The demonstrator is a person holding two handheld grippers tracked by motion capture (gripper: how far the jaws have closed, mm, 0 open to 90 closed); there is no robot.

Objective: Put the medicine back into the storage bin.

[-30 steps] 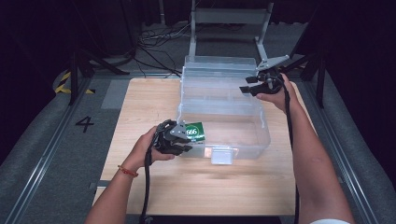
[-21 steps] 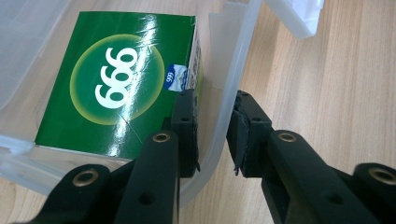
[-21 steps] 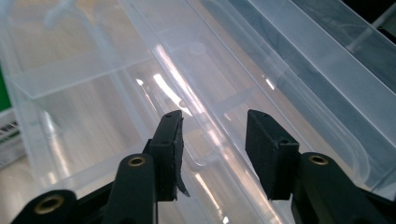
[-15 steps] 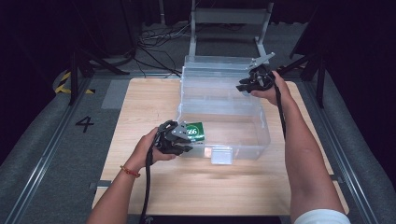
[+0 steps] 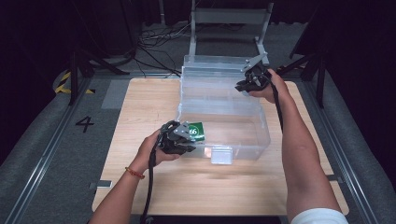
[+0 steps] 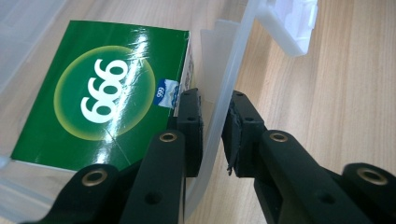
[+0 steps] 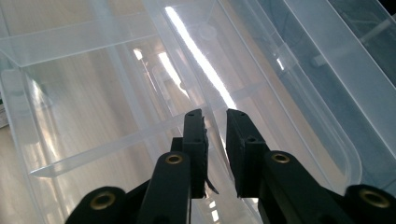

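A clear plastic storage box (image 5: 262, 122) stands open on the wooden table, its lid (image 5: 210, 63) tipped back behind it. A green "666" carton (image 5: 196, 131) lies flat inside at the front left. My left gripper (image 5: 187, 138) straddles the box's front-left wall (image 6: 233, 60). Its jaws (image 6: 212, 133) have just been closing and now pinch that wall, with the carton (image 6: 102, 93) just inside. My right gripper (image 5: 243, 86) is at the back right rim. Its jaws (image 7: 215, 142) have just been closing on a clear edge (image 7: 198, 53).
A white latch (image 5: 221, 155) hangs on the box's front wall and is also in the left gripper view (image 6: 289, 23). Bare table (image 5: 140, 102) lies left of and in front of the box. A metal frame (image 5: 229, 18) and cables stand behind the table.
My right gripper has moved left and slightly down onto the box's back right rim, and its jaws have narrowed. The left hand has stayed at the front-left corner.
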